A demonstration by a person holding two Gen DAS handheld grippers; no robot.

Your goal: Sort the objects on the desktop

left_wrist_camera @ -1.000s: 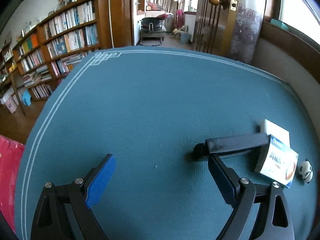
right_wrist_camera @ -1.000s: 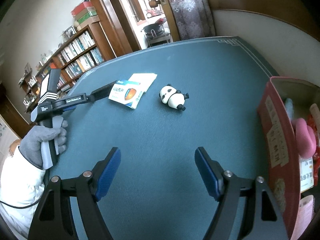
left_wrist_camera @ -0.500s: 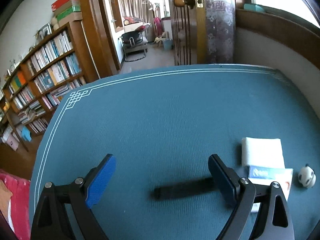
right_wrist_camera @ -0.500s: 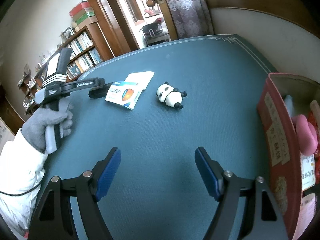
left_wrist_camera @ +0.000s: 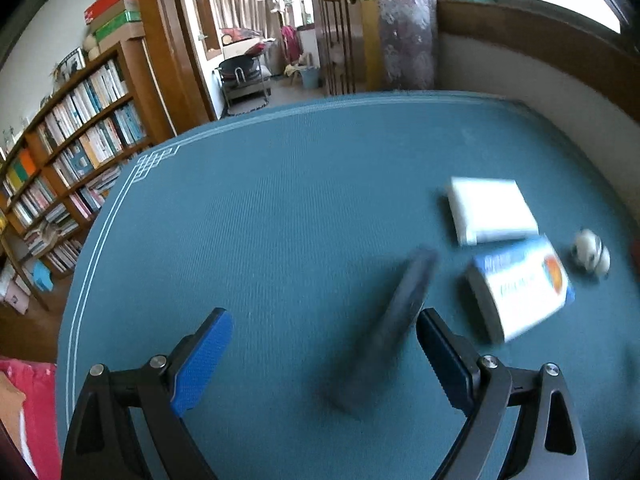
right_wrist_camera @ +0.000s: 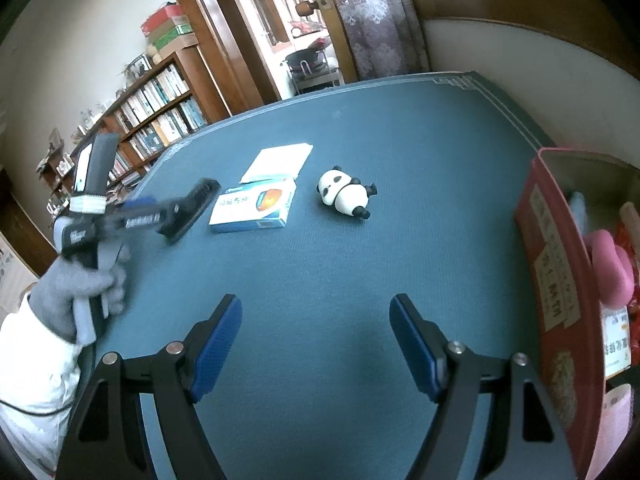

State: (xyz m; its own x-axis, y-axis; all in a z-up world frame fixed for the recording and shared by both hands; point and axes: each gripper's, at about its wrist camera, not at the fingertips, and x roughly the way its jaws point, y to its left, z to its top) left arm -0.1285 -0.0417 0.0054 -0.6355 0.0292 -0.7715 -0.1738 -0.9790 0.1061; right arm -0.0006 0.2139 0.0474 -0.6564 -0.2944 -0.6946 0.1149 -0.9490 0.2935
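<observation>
Both grippers, left (left_wrist_camera: 324, 356) and right (right_wrist_camera: 316, 344), fingers spread wide and empty, poised over the tabletop (right_wrist_camera: 400, 128); next comes closing on the blue box (right_wrist_camera: 254, 206).

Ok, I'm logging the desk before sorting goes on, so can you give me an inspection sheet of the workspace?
Surface: blue table cover, flat, no spills seen.
Job's things: blue-and-white box; white pad just behind it; panda figurine on its side; blurred dark bar beside the box.
Clutter: red bin at the right edge, holding pink and other items.
Grippers: left gripper open, the bar by one finger, not clamped; right gripper open, empty.
Cables: thin dark cord across the white sleeve.
Surroundings: bookshelf, open doorway.
</observation>
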